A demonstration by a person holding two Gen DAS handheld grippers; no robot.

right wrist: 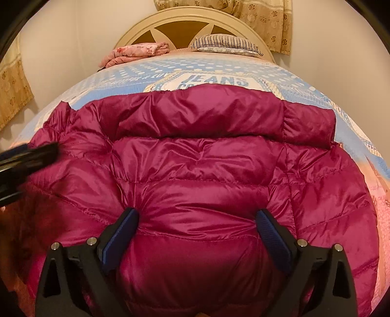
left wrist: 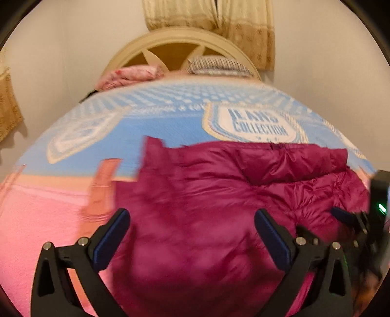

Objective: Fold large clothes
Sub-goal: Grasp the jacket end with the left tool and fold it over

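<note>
Fingers (right wrist: 126,231) of the right gripper (right wrist: 197,220) are spread wide apart, and the magenta puffer jacket (right wrist: 195,170) is pressed between them without being clamped; a quilted bulge of the jacket is seen swelling up between the two blue pads. Fingers (left wrist: 117,234) of the left gripper (left wrist: 192,219) are likewise held wide apart over the jacket's left part, though the left wrist view is blurred and contact with the fabric cannot be judged. The jacket is laid flat on the bed (right wrist: 316,87), its back upward and its collar turned toward the headboard (right wrist: 190,22). Beyond the collar, the blue patterned bedspread printed with "JEANS" is seen, and a pink sheet (left wrist: 36,219) lies to the jacket's left. Farther past the collar, against the headboard, a pink folded cloth (right wrist: 136,52) and a striped pillow (right wrist: 224,44) are set. Behind the headboard, a beige curtain (right wrist: 263,22) is hung.
</note>
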